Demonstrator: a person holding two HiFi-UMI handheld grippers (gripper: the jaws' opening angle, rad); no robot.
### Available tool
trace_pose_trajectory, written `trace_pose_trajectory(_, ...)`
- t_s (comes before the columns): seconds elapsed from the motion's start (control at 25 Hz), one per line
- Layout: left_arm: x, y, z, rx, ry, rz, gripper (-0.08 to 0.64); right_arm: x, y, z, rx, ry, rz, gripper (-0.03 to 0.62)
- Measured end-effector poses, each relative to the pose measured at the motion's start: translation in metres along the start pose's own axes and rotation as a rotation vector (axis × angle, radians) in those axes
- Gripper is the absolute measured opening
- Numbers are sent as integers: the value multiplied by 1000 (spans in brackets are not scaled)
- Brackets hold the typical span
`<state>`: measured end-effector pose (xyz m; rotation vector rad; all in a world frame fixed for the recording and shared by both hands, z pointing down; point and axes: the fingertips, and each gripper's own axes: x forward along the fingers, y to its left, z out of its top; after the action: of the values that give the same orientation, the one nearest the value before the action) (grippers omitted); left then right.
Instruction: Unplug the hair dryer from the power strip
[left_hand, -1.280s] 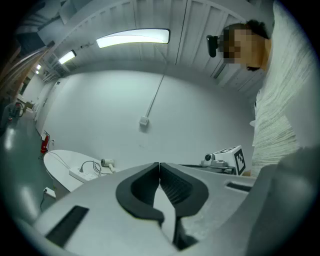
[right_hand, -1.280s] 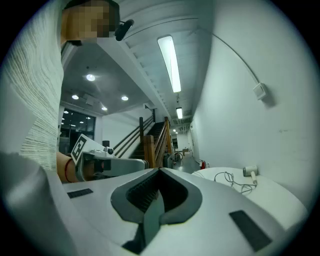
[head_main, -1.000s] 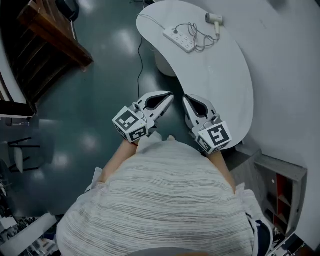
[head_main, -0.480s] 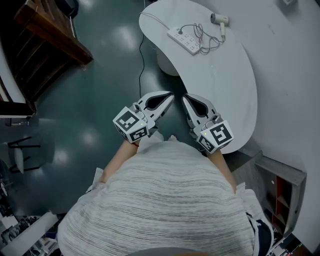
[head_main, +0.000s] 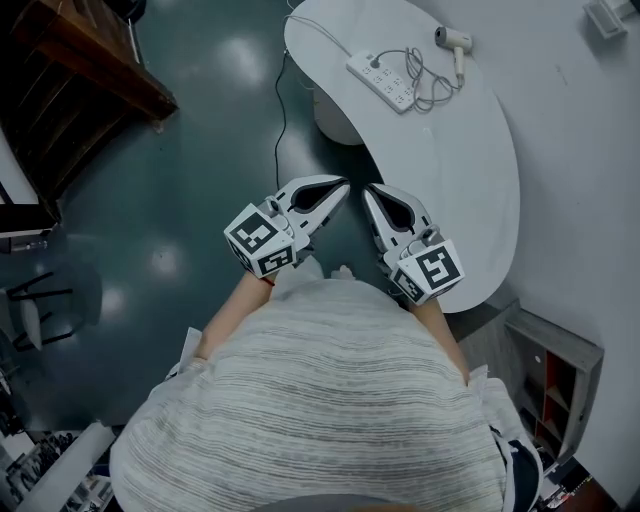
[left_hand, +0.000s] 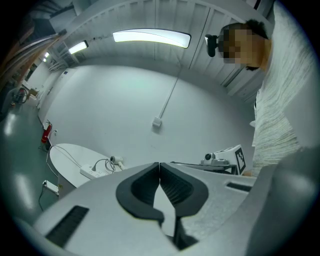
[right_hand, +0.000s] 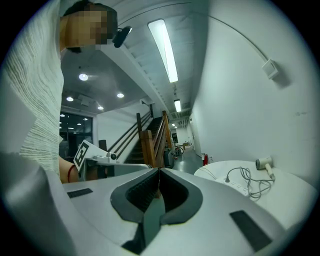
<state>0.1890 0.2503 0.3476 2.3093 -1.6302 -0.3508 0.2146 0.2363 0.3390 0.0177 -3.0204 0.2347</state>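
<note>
A white power strip (head_main: 381, 79) lies at the far end of the curved white table (head_main: 470, 190), with a grey plug and looped cord in it. The small white hair dryer (head_main: 455, 44) lies just right of it. Both also show far off: power strip (left_hand: 92, 172) and hair dryer (left_hand: 114, 160) in the left gripper view, power strip (right_hand: 245, 189) and hair dryer (right_hand: 265, 164) in the right gripper view. My left gripper (head_main: 345, 186) and right gripper (head_main: 367, 191) are held close to my body, side by side, well short of the strip. Both are shut and empty.
A black cable (head_main: 281, 110) drops from the table's far end to the dark green floor. A wooden staircase (head_main: 95, 70) stands at the upper left. A grey shelf unit (head_main: 555, 370) sits against the white wall at the lower right.
The table with the strip and dryer has shifted slightly right and up in the head view as I move toward it. Both grippers stay shut, side by side.
</note>
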Motion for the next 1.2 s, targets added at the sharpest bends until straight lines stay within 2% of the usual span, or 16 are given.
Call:
trace_pose_trajectory(0.4, -13, 53, 14, -11, 13, -14, 8, 61, -3, 3, 49, -3, 5, 26)
trace_pose_trajectory(0.88, -42, 111, 37, -7, 22, -45, 8, 120, -7, 9, 69, -10, -45, 26)
trace_pose_trajectory(1.2, -46, 139, 49, -22, 2, -69, 8, 142, -5, 14, 30, 22, -64, 26)
